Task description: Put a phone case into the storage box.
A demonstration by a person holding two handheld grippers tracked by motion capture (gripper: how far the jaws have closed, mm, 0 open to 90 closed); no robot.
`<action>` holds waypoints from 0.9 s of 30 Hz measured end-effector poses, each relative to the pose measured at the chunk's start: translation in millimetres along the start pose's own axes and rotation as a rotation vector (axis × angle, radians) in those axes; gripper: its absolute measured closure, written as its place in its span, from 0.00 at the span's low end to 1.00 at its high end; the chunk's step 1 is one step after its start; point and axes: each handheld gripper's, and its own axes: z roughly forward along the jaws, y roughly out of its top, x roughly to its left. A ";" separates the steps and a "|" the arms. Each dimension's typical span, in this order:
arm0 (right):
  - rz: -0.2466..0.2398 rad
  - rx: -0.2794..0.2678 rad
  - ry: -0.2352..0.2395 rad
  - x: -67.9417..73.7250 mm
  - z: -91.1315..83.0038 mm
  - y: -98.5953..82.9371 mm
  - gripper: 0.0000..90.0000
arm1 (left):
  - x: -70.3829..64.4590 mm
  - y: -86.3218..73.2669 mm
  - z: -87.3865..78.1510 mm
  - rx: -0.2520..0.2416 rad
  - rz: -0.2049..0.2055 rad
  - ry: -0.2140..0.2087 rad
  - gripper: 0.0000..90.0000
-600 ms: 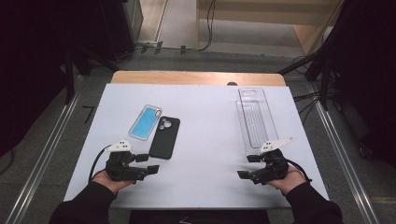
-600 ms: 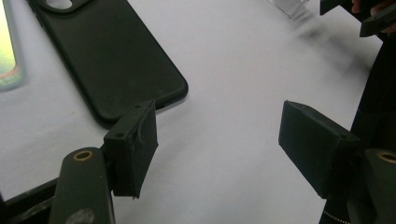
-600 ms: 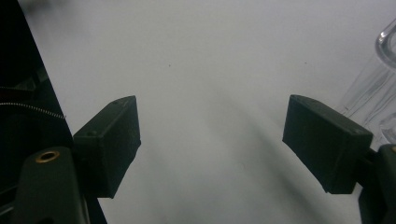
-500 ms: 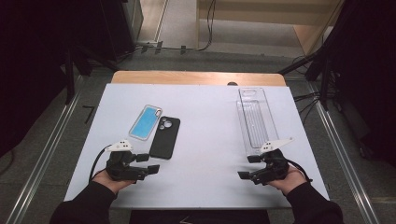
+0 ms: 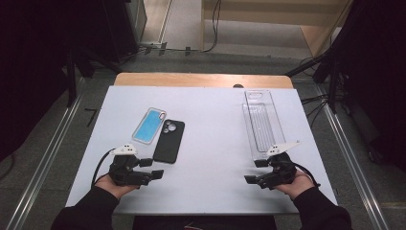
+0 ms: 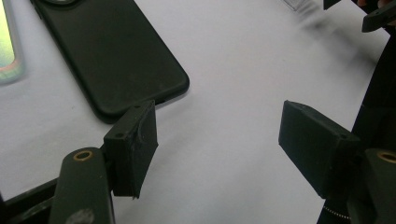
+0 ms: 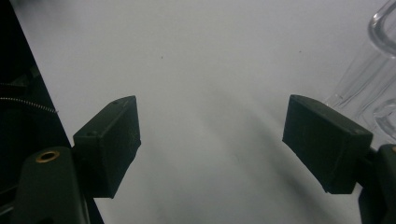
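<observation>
High view, left claw beside black phone

black phone case: no text or logo readable
blue phone case: no print readable
clear tray: no label or number
grippers: no markings legible
table: no signs

Tongs spread wide, empty; black phone case just beyond left jaw (not touching).
</observation>
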 end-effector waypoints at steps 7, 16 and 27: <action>0.012 0.004 -0.021 -1.3 -1.2 -0.7 0.19 | 0.2 1.7 -0.4 0.014 -0.005 0.009 0.32; 0.018 0.014 -0.016 -2.1 0.0 -0.3 0.19 | 0.8 2.9 -1.2 0.005 -0.019 0.007 0.32; 0.020 0.022 -0.017 -1.6 0.3 -0.6 0.19 | 2.7 5.2 -3.7 -0.009 -0.064 0.013 0.27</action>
